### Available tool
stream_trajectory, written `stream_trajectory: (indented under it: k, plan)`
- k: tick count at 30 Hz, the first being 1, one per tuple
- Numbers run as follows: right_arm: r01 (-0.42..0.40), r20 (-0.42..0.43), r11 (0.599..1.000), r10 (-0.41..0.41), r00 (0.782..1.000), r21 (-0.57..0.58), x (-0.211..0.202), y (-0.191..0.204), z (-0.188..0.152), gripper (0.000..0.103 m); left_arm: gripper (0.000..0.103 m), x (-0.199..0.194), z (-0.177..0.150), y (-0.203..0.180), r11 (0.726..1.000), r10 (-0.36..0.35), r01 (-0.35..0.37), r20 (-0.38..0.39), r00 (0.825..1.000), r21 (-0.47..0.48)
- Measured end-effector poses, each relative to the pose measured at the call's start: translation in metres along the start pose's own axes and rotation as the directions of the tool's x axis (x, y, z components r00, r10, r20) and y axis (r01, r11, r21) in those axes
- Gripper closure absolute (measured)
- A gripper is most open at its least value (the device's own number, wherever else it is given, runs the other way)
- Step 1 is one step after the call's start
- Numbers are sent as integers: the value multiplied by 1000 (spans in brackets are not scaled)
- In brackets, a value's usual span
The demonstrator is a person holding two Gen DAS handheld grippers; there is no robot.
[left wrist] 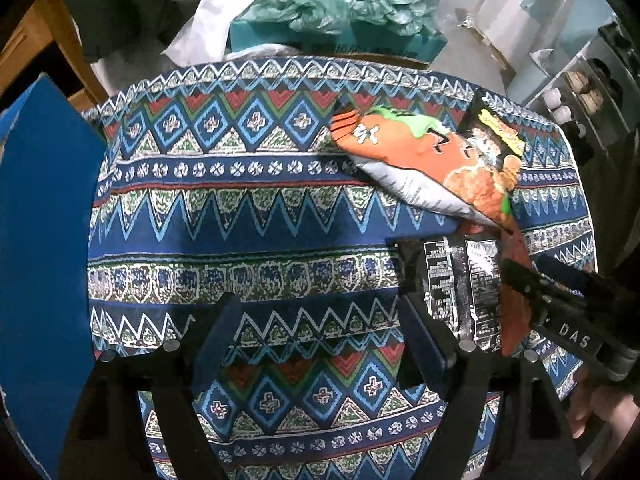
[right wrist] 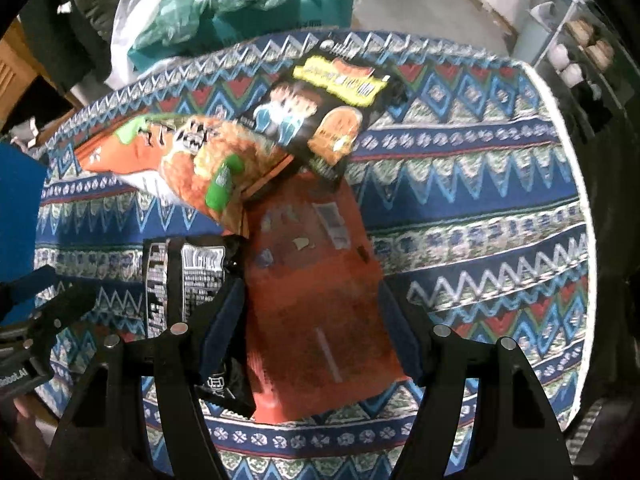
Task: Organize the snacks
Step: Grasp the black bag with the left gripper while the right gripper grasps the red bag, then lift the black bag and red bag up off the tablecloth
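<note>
Several snack bags lie on a round table with a patterned blue cloth (left wrist: pixel 240 208). An orange bag with green print (left wrist: pixel 420 152) (right wrist: pixel 172 156) leans over a black bag with yellow label (left wrist: pixel 496 132) (right wrist: pixel 320 108). A flat red-orange bag (right wrist: pixel 316 288) lies between the open fingers of my right gripper (right wrist: pixel 312 320). A black bag with white text (left wrist: pixel 460 284) (right wrist: pixel 184 280) lies beside it. My left gripper (left wrist: pixel 320 332) is open and empty over bare cloth, left of the bags. The right gripper also shows in the left wrist view (left wrist: pixel 560 304).
A blue board (left wrist: pixel 44 240) stands at the table's left edge. Behind the table are a white plastic bag (left wrist: pixel 224 20), teal boxes with green wrapping (left wrist: pixel 340 12) and a shelf with small items (left wrist: pixel 580 96) at the right.
</note>
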State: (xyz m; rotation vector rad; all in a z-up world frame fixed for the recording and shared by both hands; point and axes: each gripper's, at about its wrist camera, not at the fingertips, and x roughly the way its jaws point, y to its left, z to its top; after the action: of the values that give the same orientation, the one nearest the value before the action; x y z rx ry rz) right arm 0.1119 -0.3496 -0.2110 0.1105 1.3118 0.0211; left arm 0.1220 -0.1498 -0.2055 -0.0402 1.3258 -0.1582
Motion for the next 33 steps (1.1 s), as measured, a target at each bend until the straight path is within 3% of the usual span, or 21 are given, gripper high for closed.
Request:
stream_trajectory:
  k: [3, 12, 20, 29, 33]
  plan:
    - [-14, -23, 1000, 13, 1000, -17, 8, 8, -2, 33, 21, 3, -1, 3, 1000, -1, 1, -7, 1000, 0]
    - [74, -42, 994, -78, 996, -82, 36, 14, -8, 25, 21, 4, -4, 12, 1000, -18, 17, -20, 1000, -25]
    - [76, -36, 988, -81, 996, -138, 35, 45, -19, 44, 21, 5, -8, 14, 999, -22, 21, -39, 999, -24]
    - [-52, -75, 994, 44, 996, -101, 37, 97, -38, 54, 21, 2, -31, 25, 995, -63, 57, -78, 995, -86]
    - [-49, -76, 992, 40, 996, -115, 39, 111, -43, 56, 20, -2, -39, 26, 994, -67, 59, -78, 995, -93]
